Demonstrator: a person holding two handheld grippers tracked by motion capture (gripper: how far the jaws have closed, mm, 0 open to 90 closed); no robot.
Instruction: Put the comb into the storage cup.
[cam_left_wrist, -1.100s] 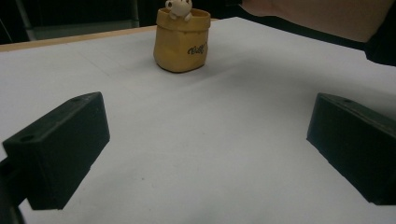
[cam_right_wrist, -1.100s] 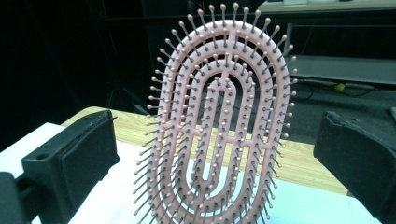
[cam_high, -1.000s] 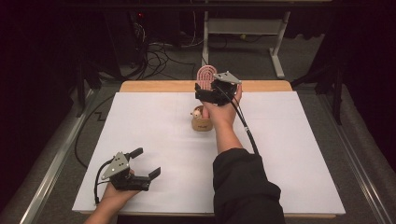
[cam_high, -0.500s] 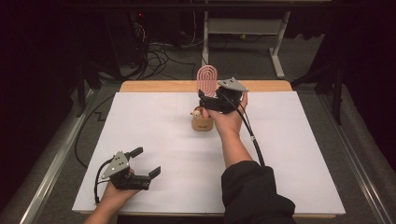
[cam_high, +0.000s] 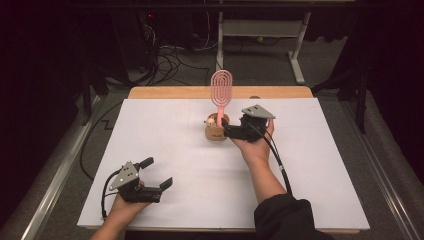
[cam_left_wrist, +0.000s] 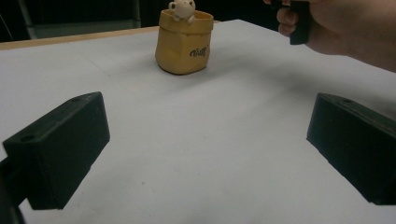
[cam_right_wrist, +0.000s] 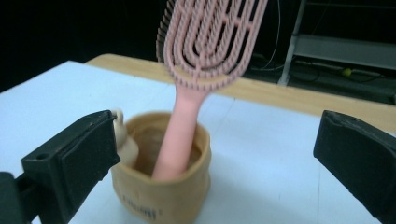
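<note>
2 grippers: both with jaws spread, neither holding anything.
Left gripper (cam_high: 155, 181): idle, well apart from the pot (cam_left_wrist: 184, 42), which stands far ahead of its fingers.
Right gripper (cam_right_wrist: 215, 154): nearer; pot just ahead between its fingers.
Pink hairbrush (cam_right_wrist: 196, 88): handle down in the pot, long axis near upright, head above the fingers.

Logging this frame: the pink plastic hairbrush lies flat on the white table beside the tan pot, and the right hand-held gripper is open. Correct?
Not quite: the pink plastic hairbrush stands handle-down inside the tan pot, as the right gripper view shows. The right hand-held gripper is open.
</note>
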